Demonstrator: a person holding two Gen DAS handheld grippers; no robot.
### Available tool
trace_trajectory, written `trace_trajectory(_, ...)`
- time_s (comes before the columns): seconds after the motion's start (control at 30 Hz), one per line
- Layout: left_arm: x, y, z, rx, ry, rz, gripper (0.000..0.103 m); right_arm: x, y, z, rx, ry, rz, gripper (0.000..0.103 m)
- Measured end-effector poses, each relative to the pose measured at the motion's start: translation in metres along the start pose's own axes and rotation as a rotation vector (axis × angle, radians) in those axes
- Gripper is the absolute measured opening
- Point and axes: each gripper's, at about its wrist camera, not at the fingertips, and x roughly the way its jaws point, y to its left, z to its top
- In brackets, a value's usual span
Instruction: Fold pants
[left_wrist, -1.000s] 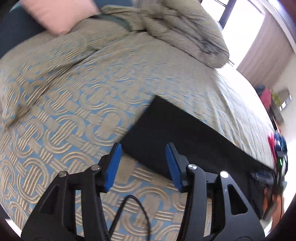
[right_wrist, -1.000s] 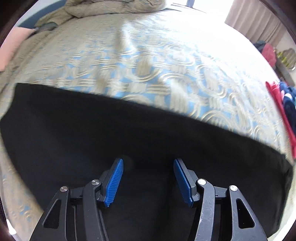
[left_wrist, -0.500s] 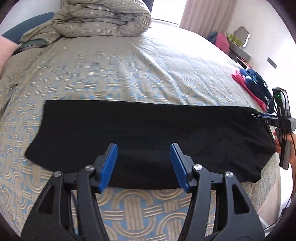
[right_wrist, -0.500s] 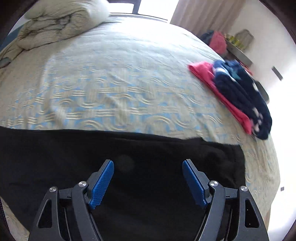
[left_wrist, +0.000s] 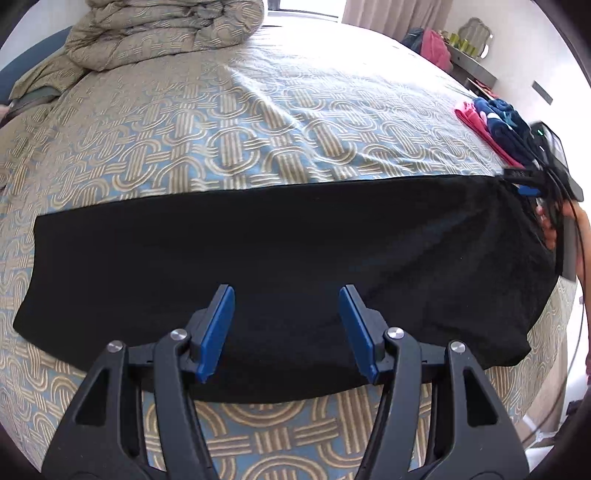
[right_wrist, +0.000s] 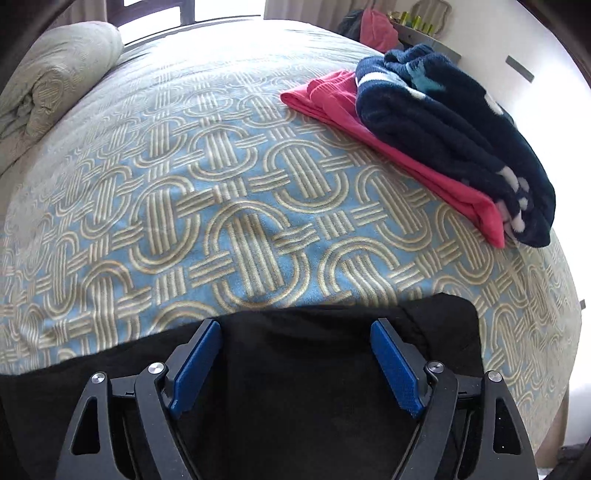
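The black pants (left_wrist: 288, 258) lie flat in a long strip along the near edge of the bed (left_wrist: 258, 122), with the long axis from side to side. The left gripper (left_wrist: 286, 328) hovers over the middle of the strip, jaws apart and empty. The right gripper (right_wrist: 295, 365) is over the strip's right end, nearest the bed's right edge; its jaws are opening and hold nothing. I judge the next fold brings one end over.

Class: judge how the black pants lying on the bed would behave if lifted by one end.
The black pants would probably droop, since they lie limp along the bedspread. They look soft and fuzzy, so unlikely to slip. Being long, the far end would likely drag.
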Motion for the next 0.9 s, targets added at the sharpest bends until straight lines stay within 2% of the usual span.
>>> trace_trajectory(0.07,-0.003,0.009,-0.007,-0.041,-0.001,0.009,0.061,-0.018,-0.01,-0.019,-0.033,-0.033,-0.008,0.084)
trace_trajectory(0.23,-0.015,0.037,-0.027,-0.173,-0.002,0.006,0.061,-0.041,-0.068,-0.092,-0.023,-0.047,0.06,0.084)
trace_trajectory(0.3,-0.021,0.043,-0.034,-0.212,-0.007,-0.006,0.061,-0.032,-0.096,-0.123,-0.04,-0.023,0.015,0.088)
trace_trajectory(0.37,-0.028,0.042,-0.04,-0.227,-0.011,-0.019,0.061,-0.026,-0.118,-0.139,-0.019,-0.019,0.052,0.099)
trace_trajectory(0.47,-0.038,0.029,-0.046,-0.186,-0.008,-0.026,0.061,-0.029,-0.134,-0.143,0.083,0.015,0.064,0.1)
trace_trajectory(0.57,-0.049,0.012,-0.049,-0.124,-0.032,-0.011,0.063,-0.059,-0.114,-0.141,0.027,-0.071,-0.058,0.099)
trace_trajectory(0.67,-0.054,0.008,-0.051,-0.125,-0.053,0.008,0.072,-0.1,-0.074,-0.146,-0.107,-0.175,-0.038,0.099)
trace_trajectory(0.8,-0.055,0.017,-0.055,-0.165,-0.044,0.015,0.072,-0.139,-0.025,-0.161,-0.269,-0.283,0.0,0.099)
trace_trajectory(0.9,-0.057,0.027,-0.06,-0.177,-0.045,0.039,0.073,-0.143,-0.005,-0.169,-0.339,-0.294,0.011,0.099)
